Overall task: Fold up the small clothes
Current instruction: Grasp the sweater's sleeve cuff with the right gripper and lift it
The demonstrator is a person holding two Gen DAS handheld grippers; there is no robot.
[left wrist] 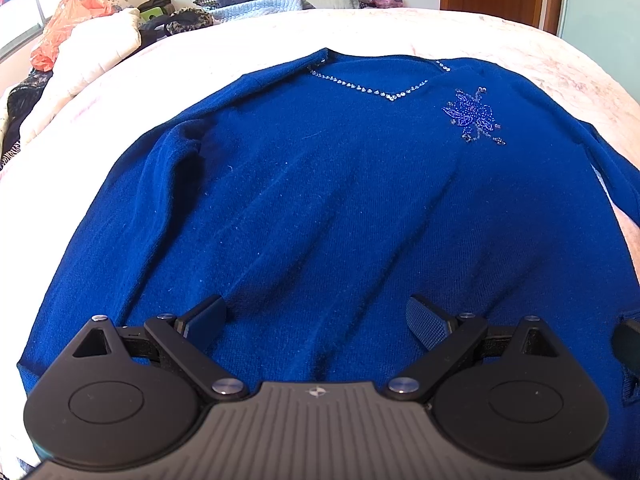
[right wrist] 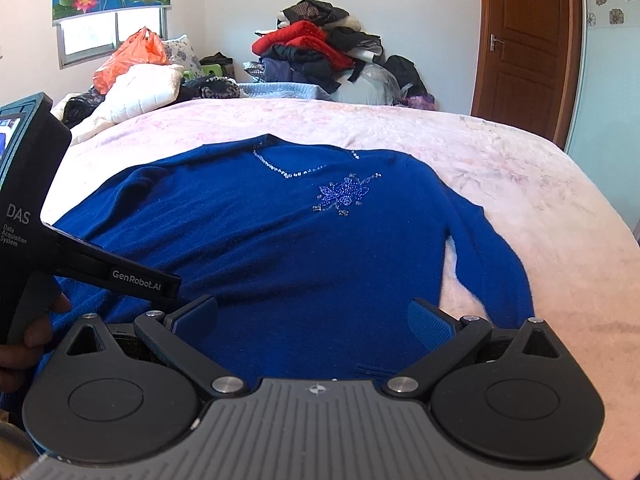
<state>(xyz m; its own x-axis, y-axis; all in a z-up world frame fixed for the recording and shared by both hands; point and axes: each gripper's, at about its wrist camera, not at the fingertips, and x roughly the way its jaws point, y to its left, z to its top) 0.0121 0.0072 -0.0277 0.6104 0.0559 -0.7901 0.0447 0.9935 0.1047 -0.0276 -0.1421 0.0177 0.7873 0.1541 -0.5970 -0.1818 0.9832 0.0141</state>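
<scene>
The pink bedspread [right wrist: 500,168] gives a wide flat place for folding. On it the blue sweater [right wrist: 280,240] lies spread face up, collar away from the person, sleeves along the body, ready for the first fold. The left gripper [left wrist: 316,320] and right gripper [right wrist: 314,320] hover over the hem, jaws wide apart, holding nothing.
</scene>
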